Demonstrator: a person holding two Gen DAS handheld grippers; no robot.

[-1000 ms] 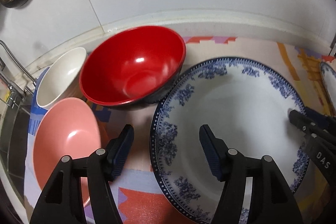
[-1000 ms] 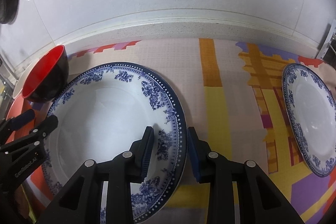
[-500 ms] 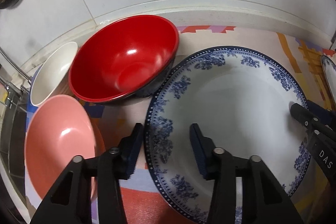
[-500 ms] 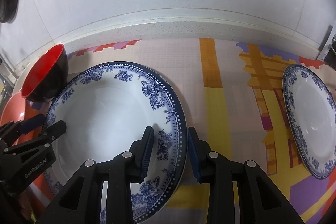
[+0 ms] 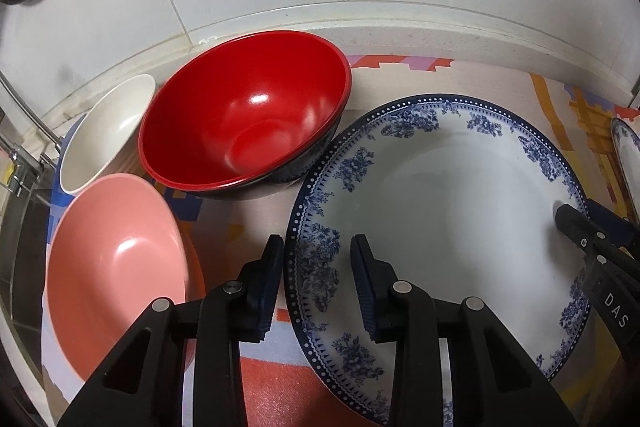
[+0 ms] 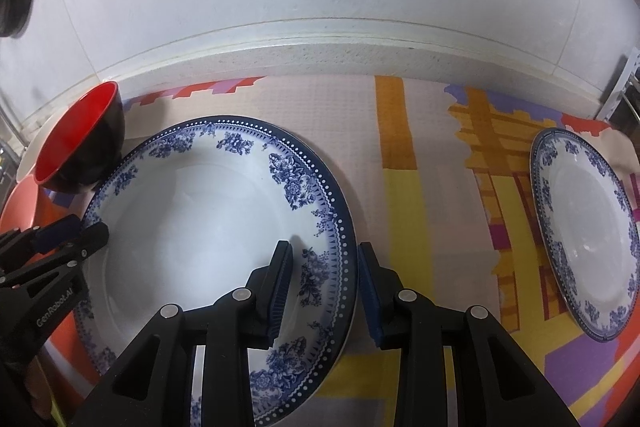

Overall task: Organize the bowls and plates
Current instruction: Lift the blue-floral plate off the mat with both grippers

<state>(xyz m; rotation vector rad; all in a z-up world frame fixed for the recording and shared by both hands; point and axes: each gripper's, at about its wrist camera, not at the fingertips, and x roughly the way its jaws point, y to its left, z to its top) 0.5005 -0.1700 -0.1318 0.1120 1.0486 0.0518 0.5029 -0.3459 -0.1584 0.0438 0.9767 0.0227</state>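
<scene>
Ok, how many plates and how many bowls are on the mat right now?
Plates: 2, the large plate and the small plate.
Bowls: 3, the red bowl, the pink bowl, the white bowl.
Total: 5.

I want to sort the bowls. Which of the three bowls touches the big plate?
The red bowl: it leans on the big plate's rim. The pink bowl and white bowl lie apart, further left.

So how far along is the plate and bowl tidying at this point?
Done: nothing stacked yet; red bowl, pink bowl and white bowl sit unnested at the left. In hand: the large plate, rim between both tools; the left tool has just been closing on it, the right tool grips the opposite side. Left: the smaller plate lies apart.
</scene>
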